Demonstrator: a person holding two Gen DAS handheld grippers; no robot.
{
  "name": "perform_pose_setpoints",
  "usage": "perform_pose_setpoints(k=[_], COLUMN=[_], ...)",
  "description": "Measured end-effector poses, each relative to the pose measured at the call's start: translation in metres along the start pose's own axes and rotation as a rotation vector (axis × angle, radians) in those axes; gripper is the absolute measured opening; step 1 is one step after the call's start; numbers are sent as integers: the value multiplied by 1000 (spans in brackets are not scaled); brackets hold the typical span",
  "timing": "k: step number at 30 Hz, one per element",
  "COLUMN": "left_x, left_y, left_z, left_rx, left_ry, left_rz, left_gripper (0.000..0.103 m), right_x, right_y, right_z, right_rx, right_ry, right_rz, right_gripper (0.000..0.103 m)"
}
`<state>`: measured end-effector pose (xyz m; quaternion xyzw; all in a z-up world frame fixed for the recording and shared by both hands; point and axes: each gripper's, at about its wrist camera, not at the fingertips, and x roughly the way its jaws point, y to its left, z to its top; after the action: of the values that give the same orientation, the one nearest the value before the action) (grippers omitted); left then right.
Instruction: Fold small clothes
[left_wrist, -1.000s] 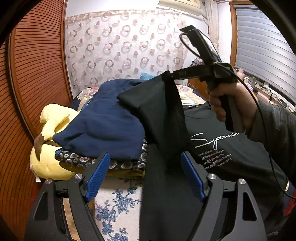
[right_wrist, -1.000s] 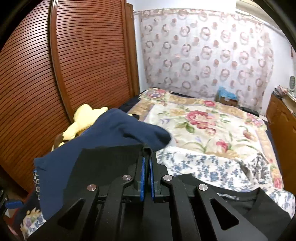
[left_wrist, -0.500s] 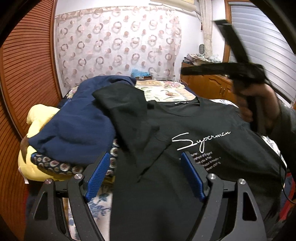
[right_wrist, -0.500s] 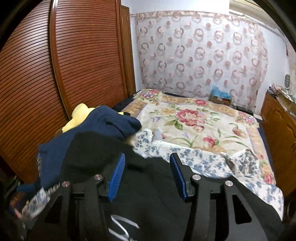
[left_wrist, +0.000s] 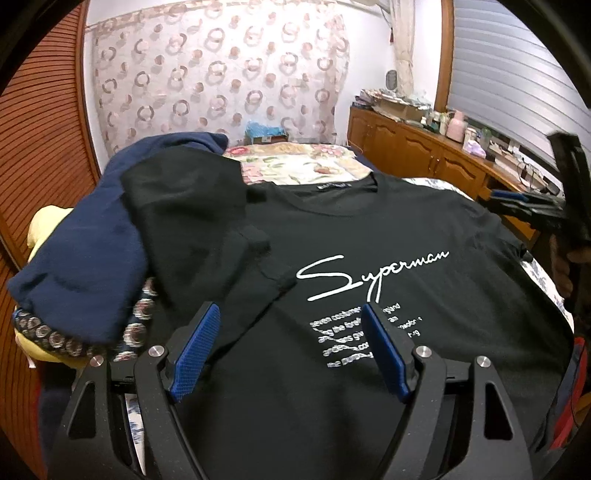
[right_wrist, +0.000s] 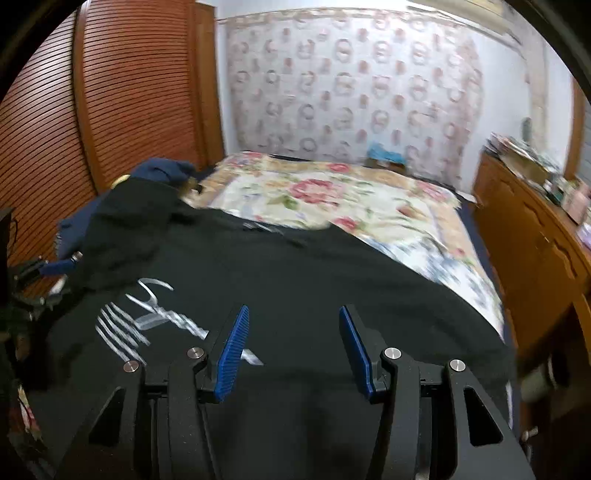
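Note:
A black T-shirt (left_wrist: 369, 229) with white "Superman" script lies face up, spread over the bed. One sleeve (left_wrist: 184, 206) is rumpled and rests on a navy garment (left_wrist: 92, 251). My left gripper (left_wrist: 289, 314) hovers open over the shirt's lower front, nothing between its blue pads. My right gripper (right_wrist: 293, 314) is open too, above the shirt (right_wrist: 295, 266) near its right side, holding nothing. In the left wrist view the right gripper (left_wrist: 532, 206) shows at the far right edge with a hand (left_wrist: 561, 269) on its handle.
A yellow plush toy (left_wrist: 44, 221) lies under the navy garment (right_wrist: 162, 168) at the left. Floral bedspread (right_wrist: 332, 192) stretches behind the shirt. A louvred wooden wardrobe (right_wrist: 129, 110) stands left, a cluttered wooden cabinet (right_wrist: 535, 251) right, a patterned curtain (left_wrist: 221, 81) at the back.
The right gripper opened and let go of the black sleeve, which dropped onto the navy garment. It then swung away to the right. The left gripper shifted rightward over the shirt's front.

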<state>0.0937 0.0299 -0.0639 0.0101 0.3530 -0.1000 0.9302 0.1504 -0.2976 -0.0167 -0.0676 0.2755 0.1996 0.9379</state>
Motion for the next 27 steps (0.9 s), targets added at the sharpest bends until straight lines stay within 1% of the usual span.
perform_pose_setpoints(k=[2,4,8,13,15,18,22,24,27], left_x=[6,13,27,43,48,53,60,62,64], left_y=[-4,-7,-11,-13,-15,-19,-23,-24,-25], left_z=[0,1,2,3,3,4,3,3,3], left_rx=[6,14,14,7,13,24,39,44,50], left_ry=[18,35,71,112,126,147,177,186,189], left_rz=[-5,-6,13,8,7,3,2,1,3], left_gripper=[79,79,79,79,79,79,79,79,80], right_x=[-11,-21,-33,-48,-50,-51,-51,-55,-67], right_y=[-10,-29,-54,-75,-80,-82,-85,-83,-86], right_z=[-15,-31,-56,-73,-70,-73,-66,-60,-62], right_rx=[21,40,86,153,165,186,204,206,209], right_ry=[11,25,64,92,99,117,134,122,84], right_rz=[-36,-72,-129,-194,-213,-213,-208,-195,-178], right_gripper=[53,53,53,53,53,53,53,53,53])
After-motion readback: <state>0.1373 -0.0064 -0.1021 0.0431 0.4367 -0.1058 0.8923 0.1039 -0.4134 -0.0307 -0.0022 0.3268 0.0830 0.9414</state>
